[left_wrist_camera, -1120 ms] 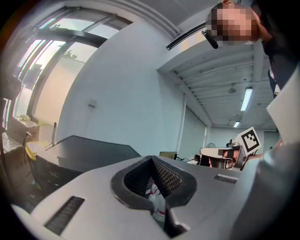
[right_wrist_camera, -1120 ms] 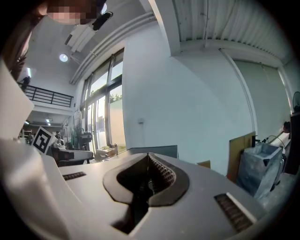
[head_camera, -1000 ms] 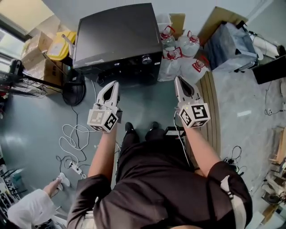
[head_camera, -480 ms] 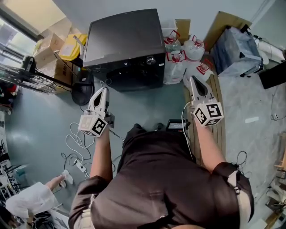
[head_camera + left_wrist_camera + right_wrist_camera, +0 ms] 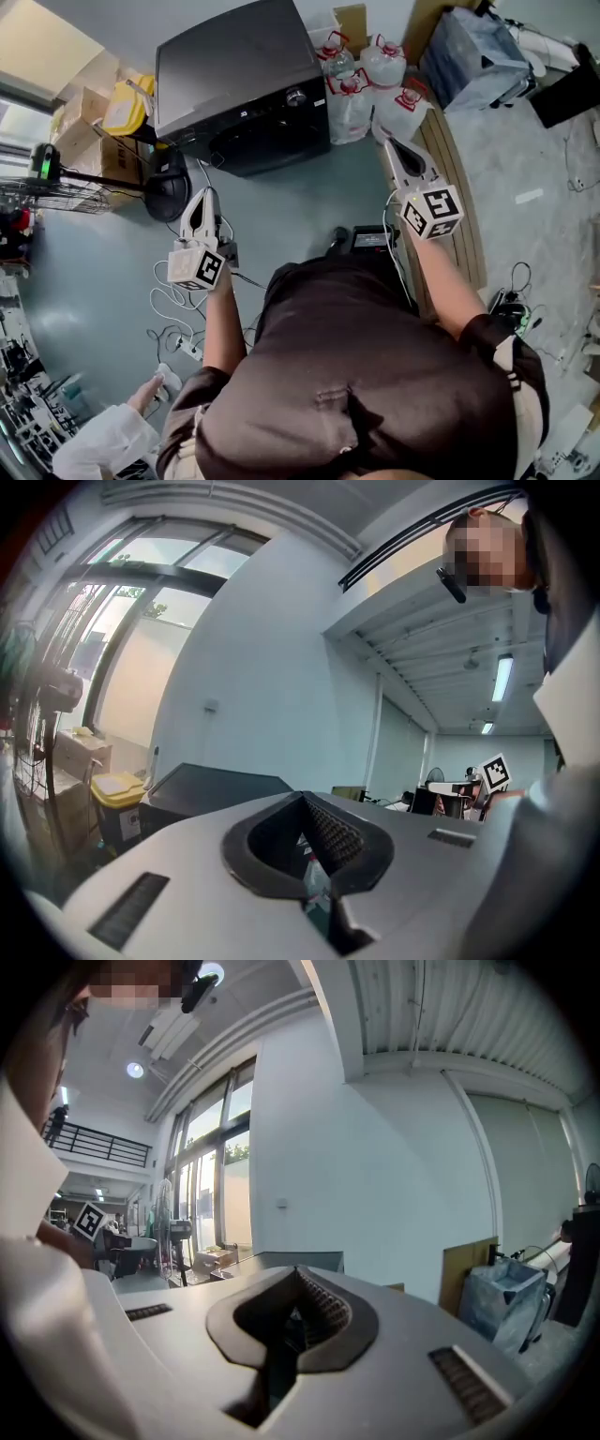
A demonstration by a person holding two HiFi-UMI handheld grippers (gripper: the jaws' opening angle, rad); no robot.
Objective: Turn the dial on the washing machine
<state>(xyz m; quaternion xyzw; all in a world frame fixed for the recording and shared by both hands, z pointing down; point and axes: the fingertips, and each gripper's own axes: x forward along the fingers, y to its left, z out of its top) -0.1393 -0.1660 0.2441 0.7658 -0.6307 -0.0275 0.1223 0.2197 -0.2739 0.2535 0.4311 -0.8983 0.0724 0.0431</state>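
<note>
Dial (image 5: 296, 97) on washer (image 5: 234, 66) front, facing person (image 5: 356, 375), L gripper (image 5: 204, 193) & R gripper (image 5: 389, 143) jaws closed, empty

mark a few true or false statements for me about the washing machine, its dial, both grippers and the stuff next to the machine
1. The right gripper is turning the dial. False: it hangs in the air, apart from the washing machine, with its jaws together and nothing held.
2. The washing machine is dark, with the dial on its front panel. True.
3. The left gripper holds a cloth. False: its jaws are together with nothing between them.
4. Water jugs stand beside the machine, on the dial's side. True.
</note>
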